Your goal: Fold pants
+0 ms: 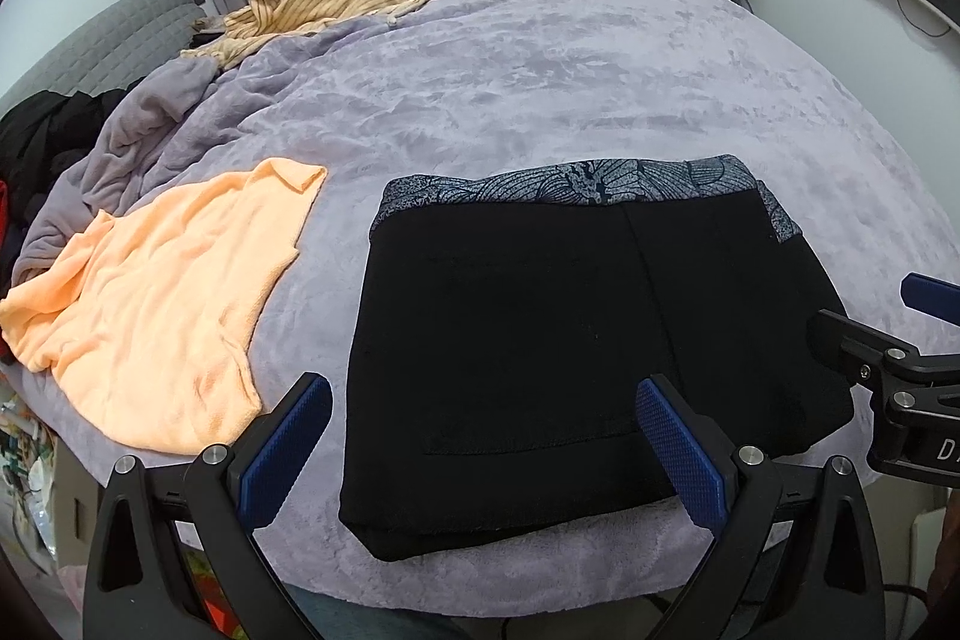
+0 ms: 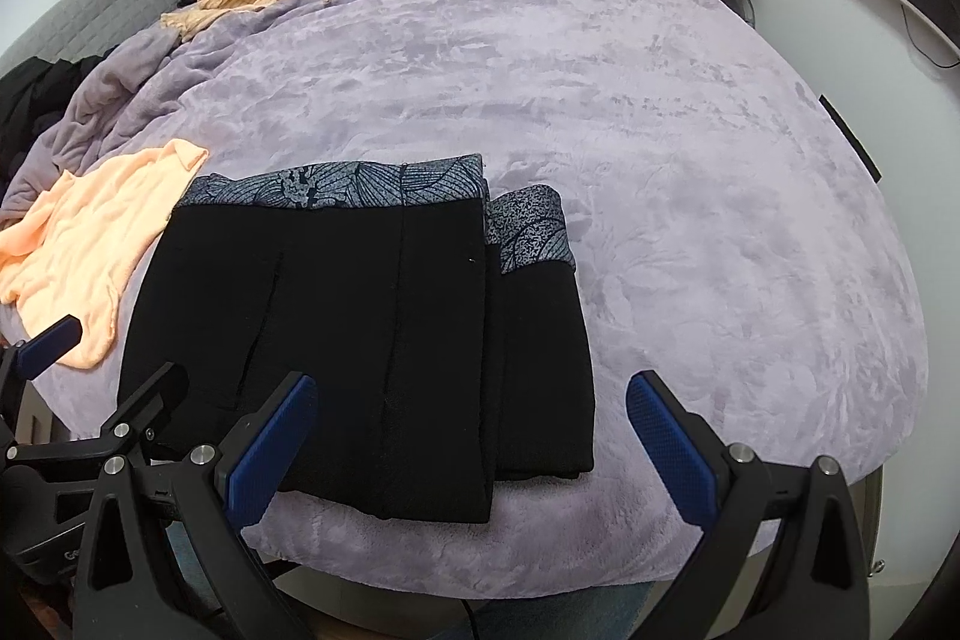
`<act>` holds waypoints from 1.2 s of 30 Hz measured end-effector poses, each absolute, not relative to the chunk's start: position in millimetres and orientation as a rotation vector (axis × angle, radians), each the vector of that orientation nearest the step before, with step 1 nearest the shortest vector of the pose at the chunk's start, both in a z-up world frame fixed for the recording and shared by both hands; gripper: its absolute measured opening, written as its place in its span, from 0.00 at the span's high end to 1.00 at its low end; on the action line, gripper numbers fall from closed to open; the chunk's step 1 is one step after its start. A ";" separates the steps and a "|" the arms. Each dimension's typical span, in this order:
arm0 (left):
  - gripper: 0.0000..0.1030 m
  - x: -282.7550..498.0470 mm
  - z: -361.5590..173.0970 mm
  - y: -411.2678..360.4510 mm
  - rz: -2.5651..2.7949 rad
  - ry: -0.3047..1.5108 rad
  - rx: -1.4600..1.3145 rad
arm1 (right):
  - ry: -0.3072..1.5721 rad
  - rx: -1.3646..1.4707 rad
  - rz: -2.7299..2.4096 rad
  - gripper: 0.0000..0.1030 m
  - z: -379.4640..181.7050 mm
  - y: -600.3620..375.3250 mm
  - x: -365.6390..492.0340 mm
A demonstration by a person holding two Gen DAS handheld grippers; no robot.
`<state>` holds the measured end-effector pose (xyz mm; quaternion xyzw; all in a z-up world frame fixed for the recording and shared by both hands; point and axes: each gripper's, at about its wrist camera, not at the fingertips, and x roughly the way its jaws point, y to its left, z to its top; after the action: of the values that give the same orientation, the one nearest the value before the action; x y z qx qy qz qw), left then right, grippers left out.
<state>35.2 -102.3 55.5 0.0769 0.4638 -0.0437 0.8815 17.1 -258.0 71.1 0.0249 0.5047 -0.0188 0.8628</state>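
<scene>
Pants point(image 1: 528, 340) folded on bed point(image 1: 570, 58) — both hand-held grippers spread, empty

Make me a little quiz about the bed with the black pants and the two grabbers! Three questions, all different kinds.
1. True or false: the left gripper is squeezing the black pants.
2. Which garment lies just left of the pants? A) orange top B) green towel C) red sock
3. Fill in: the pants' patterned waistband lies on the side ____ from the grippers.

Key
1. False. Both it and the right gripper are open and hold nothing.
2. A, the orange top, on the purple blanket.
3. Far. The pants lie folded in a flat stack.
</scene>
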 end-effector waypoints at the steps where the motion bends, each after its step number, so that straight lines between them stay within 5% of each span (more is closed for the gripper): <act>1: 0.01 36.1 54.7 -102.4 -0.091 0.969 0.162 | 1.060 0.053 -0.039 0.00 70.4 -258.3 18.1; 36: 0.01 40.3 43.8 -100.6 -0.096 0.989 0.169 | 1.086 0.052 -0.037 0.00 59.9 -255.9 25.4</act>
<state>40.3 -100.6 43.8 0.0810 0.4739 -0.0458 0.8757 25.4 -255.9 59.9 0.0248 0.5165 -0.0174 0.8558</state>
